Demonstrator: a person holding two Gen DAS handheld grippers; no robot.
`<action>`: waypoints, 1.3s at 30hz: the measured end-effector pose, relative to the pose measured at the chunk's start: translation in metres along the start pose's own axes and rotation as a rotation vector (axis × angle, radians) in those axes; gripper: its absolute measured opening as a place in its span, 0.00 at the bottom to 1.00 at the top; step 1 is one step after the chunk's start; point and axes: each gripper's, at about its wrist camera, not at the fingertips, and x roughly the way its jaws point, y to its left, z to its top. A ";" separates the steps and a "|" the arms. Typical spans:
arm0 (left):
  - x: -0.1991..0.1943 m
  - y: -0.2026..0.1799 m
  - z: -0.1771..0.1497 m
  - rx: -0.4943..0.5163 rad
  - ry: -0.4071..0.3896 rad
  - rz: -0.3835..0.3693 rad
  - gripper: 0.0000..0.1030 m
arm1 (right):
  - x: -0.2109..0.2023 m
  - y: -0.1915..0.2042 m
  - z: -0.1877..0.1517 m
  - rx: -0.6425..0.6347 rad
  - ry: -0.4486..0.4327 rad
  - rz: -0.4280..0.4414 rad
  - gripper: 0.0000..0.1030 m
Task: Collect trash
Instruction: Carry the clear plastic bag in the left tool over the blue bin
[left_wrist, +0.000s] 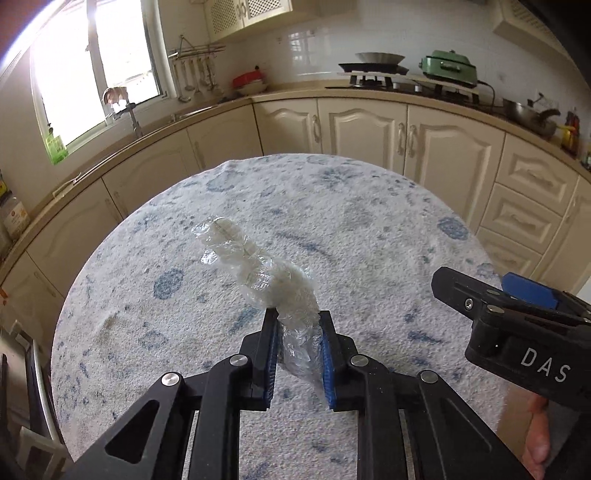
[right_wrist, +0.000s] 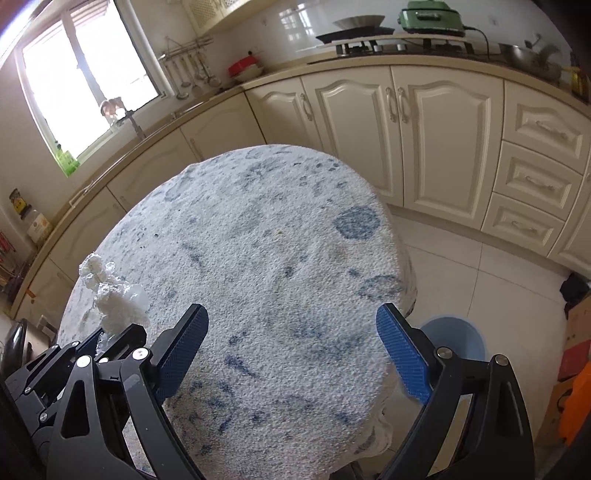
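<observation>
Left gripper (left_wrist: 297, 317): you clamp the crumpled plastic wrap (left_wrist: 273, 280) above the worktop (left_wrist: 369, 229), lifted for carrying.
Right gripper (right_wrist: 291, 325): wide, empty, kept free.
Bin (right_wrist: 456, 338): on the floor beside the worktop, likely your drop spot.

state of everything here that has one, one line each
left gripper: shut on the plastic wrap
plastic wrap: crumpled, pinched between the pads, sticking up above the table
right gripper: open, nothing between its fingers
blue bin: on the floor beside the table, open-topped
cabinet doors: closed
</observation>
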 end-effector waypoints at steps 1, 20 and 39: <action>0.000 -0.004 0.002 0.011 -0.005 -0.006 0.16 | -0.003 -0.004 0.000 0.008 -0.005 -0.002 0.91; 0.035 -0.168 0.043 0.225 0.012 -0.238 0.19 | -0.074 -0.161 -0.002 0.220 -0.156 -0.359 0.92; 0.141 -0.327 0.067 0.416 0.184 -0.383 0.20 | -0.093 -0.280 -0.067 0.465 -0.077 -0.614 0.92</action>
